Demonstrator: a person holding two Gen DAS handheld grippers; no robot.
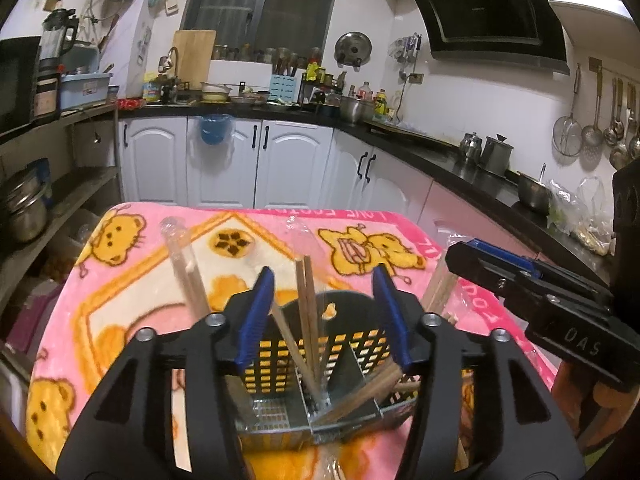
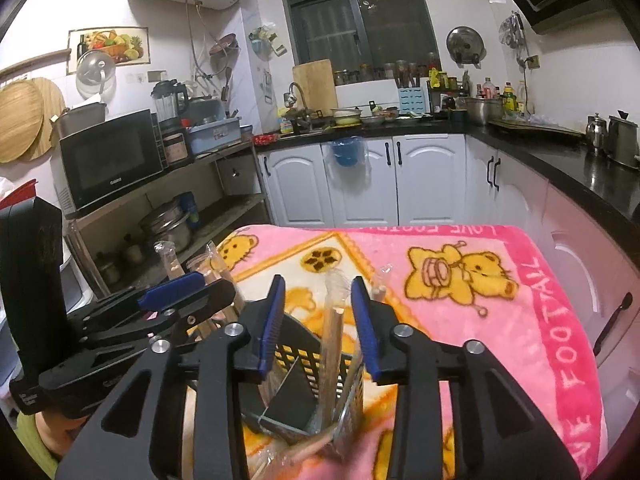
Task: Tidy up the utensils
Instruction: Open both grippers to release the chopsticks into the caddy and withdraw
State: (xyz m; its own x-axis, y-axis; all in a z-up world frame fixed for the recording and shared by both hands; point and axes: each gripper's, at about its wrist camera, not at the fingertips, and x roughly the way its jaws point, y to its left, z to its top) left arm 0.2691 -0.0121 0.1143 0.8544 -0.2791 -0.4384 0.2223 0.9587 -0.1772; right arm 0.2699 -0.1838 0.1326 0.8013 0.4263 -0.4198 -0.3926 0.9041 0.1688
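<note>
Grippers angle downward over the black perforated utensil caddy [image 1: 352, 344], which stands on the pink bear blanket [image 1: 132, 280] in the lower centre of both views. Left gripper [image 1: 324, 312] has its jaws parted, released, with wrapped chopsticks [image 1: 308, 304] upright between them, untouched. Right gripper [image 2: 318, 320] likewise stands released around a wrapped pair [image 2: 334, 344] in the caddy.

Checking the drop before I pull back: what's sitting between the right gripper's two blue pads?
In the right wrist view, a wrapped chopstick pair stands in the gap of the right gripper, untouched by either pad, its lower end in the black utensil holder.
</note>
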